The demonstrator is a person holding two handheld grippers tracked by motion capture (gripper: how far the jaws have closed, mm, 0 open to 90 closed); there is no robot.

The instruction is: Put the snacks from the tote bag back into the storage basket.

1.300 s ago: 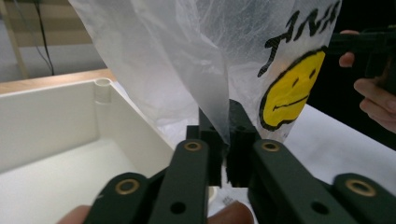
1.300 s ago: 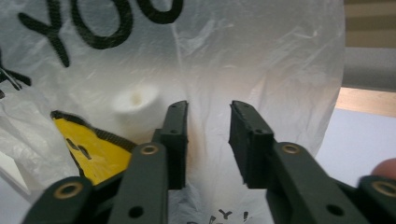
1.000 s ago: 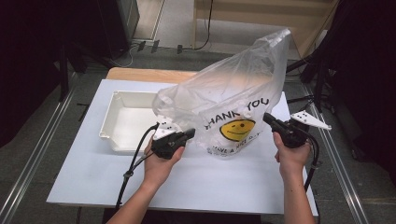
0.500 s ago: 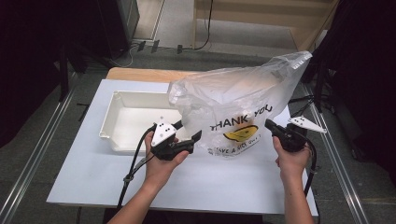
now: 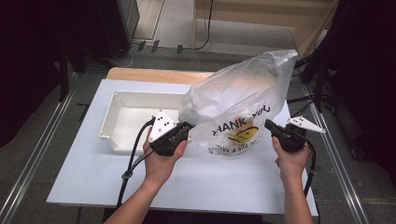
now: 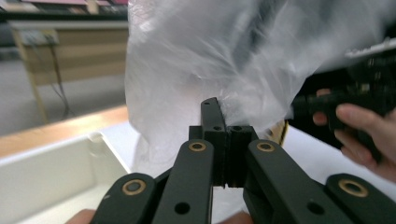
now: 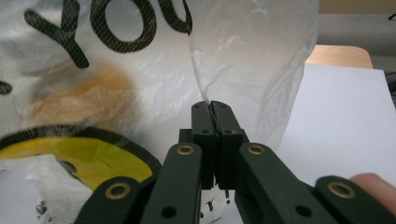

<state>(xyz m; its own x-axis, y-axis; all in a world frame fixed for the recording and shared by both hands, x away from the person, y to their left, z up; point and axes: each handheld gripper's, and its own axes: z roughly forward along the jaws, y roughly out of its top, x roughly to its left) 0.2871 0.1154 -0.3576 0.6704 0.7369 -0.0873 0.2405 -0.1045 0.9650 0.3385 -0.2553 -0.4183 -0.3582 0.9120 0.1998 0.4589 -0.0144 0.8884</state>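
The plastic bag [image 5: 240,105] stands at the centre right of the high view, puffed up and rising toward the upper right of the frame. Its lower edge rests on the white table [image 5: 224,179]. It is thin and see-through, with black lettering and a yellow smiling face printed on the side that faces the bottom of the frame. A pale brownish shape shows through the film above the yellow face; what it is cannot be told.

The left gripper [image 5: 189,127] sits just left of centre in the high view, held in the left hand [image 5: 161,161]. In the left gripper view its jaws are pressed together, with the film of the bag [image 6: 224,60] pinched between them at the bag's left side.

The right gripper [image 5: 269,125] sits at the right of the high view, held in the right hand [image 5: 290,161]. In the right gripper view its jaws are clenched on a fold of the bag [image 7: 243,56], at the bag's right side.

A white tray [image 5: 122,100] lies on the table in the left half of the high view. The bag's left part overlaps the tray's right end.
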